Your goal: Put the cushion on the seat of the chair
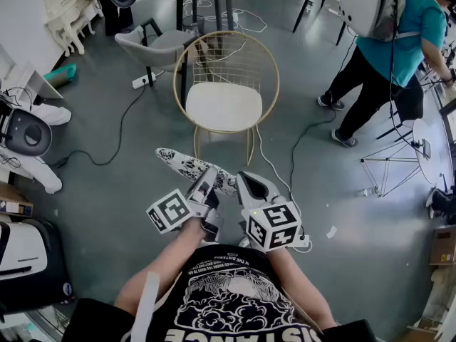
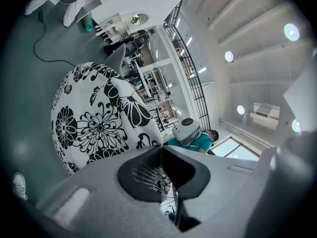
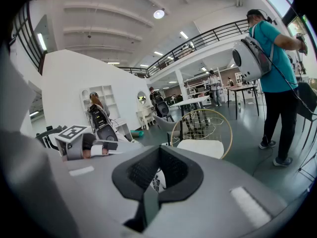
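The left gripper [image 1: 206, 185] and right gripper [image 1: 247, 188] each have their jaws pressed together on the near edge of the flowered cushion [image 1: 187, 165]. It hangs above the floor [image 1: 107, 191], with its long axis running far-left to near-right. The chair [image 1: 179, 63] stands just beyond. Its white seat [image 1: 223, 105] is bare and about equally near either hand, so I judge the carry goes straight away from the person.

My head camera looks steeply down on the chair [image 1: 223, 105], my right gripper view faces it too, and my left gripper view sits close against the cushion [image 2: 94, 123].
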`<control>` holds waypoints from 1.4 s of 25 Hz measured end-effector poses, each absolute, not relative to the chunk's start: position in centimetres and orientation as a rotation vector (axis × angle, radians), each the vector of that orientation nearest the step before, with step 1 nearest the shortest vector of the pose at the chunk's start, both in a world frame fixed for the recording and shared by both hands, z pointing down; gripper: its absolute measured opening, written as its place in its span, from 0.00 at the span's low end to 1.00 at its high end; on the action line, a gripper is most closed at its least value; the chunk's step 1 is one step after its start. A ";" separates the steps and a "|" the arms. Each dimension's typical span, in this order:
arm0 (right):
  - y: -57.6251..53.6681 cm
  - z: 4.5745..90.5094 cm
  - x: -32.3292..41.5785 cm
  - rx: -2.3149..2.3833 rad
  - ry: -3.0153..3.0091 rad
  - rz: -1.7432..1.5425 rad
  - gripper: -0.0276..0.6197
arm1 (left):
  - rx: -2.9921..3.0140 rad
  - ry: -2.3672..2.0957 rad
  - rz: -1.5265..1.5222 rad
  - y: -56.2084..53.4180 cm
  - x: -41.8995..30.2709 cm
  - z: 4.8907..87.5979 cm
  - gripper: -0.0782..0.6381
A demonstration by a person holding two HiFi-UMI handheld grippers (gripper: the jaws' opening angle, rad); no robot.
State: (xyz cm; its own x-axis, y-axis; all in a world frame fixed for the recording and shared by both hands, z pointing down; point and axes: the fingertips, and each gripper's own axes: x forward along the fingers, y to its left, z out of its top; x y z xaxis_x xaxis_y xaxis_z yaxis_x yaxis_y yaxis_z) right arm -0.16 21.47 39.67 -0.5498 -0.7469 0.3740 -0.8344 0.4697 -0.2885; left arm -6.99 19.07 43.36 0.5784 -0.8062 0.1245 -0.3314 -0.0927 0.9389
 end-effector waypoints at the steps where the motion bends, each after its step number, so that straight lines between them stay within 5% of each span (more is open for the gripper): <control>1: 21.5 39.7 -0.3 1.373 -2.520 0.660 0.03 | 1.677 -0.957 -0.523 19.1 -7.1 43.4 0.13; 35: 20.3 40.5 -6.9 1.324 -2.541 0.701 0.02 | 1.660 -0.934 -0.538 18.3 -14.3 44.4 0.13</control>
State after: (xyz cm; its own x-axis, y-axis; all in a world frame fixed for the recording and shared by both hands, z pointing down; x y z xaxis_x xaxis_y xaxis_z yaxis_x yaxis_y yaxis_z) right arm -6.95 20.27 40.52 -0.5827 -0.7207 0.3755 -0.8113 0.4891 -0.3202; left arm -14.32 18.33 44.43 0.5856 -0.8025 0.1142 -0.3036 -0.0865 0.9489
